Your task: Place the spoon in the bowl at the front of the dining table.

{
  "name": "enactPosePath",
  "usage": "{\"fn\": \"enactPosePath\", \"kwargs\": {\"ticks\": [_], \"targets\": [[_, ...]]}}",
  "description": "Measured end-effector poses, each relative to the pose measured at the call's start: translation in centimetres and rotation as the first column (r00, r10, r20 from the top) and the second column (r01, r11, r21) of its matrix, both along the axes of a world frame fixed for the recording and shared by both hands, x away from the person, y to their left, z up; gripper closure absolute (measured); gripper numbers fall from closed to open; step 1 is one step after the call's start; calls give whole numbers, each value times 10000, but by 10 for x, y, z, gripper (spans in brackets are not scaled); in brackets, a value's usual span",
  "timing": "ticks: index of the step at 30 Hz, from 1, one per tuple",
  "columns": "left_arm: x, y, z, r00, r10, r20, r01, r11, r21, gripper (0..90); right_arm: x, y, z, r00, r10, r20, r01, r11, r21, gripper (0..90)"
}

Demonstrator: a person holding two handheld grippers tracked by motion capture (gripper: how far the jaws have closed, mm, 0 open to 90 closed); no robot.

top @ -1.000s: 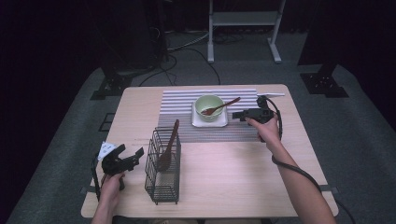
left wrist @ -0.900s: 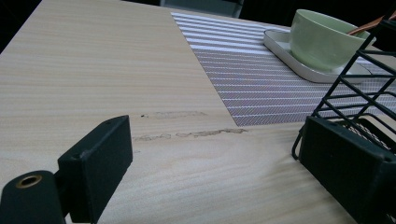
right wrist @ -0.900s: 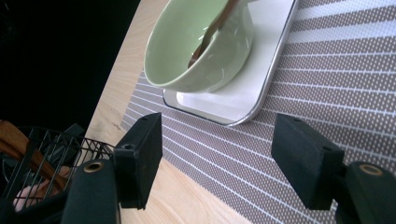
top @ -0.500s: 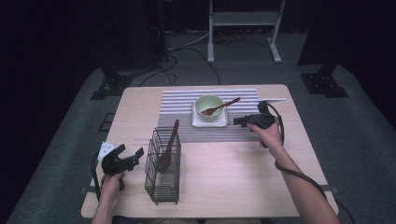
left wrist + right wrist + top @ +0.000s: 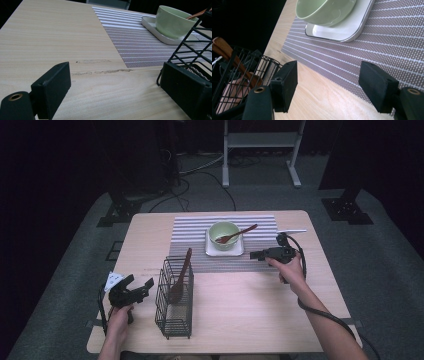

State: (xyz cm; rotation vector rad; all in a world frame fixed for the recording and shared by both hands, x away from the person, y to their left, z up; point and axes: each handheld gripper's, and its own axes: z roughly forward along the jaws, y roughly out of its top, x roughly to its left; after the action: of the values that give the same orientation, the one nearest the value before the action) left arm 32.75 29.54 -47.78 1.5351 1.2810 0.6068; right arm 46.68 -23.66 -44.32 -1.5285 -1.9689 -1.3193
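The wooden spoon is seen lying in the green bowl, its head down inside and its handle leaning out over the rim toward 2 o'clock. The bowl is set on a white square plate, which is laid on the striped mat at the far middle of the table.

Against the pictures of a second and half a second ago, the spoon, bowl and plate are found unmoved, while the right gripper has been drawn back from the plate toward the person. It is now held at about 4 o'clock from the bowl, apart from it, over the near edge of the mat. In the right gripper view its jaws are seen spread wide with nothing between them, and mat and bare wood show through the gap.

From this it is judged that the spoon has been let go and left in the bowl, and that this part of the work is done; the retreat is read as a clearing of the hand rather than a fresh approach.

At 7 o'clock from the bowl a black wire basket is stood upright, with a second wooden utensil leaned in it. It is judged the likely next thing to be fetched. At 9 o'clock from the basket, just beside it, the left gripper is held low with its jaws apart and empty, unchanged in place
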Motion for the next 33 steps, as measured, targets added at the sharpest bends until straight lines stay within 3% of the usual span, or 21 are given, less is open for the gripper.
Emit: {"fn": "enactPosePath", "kwargs": {"ticks": [33], "targets": [[0,0,0,10000,41,-8,-41,10000,-33,90,-34,-2,-11,9987,515,-32,-513,9977,450,300]]}}
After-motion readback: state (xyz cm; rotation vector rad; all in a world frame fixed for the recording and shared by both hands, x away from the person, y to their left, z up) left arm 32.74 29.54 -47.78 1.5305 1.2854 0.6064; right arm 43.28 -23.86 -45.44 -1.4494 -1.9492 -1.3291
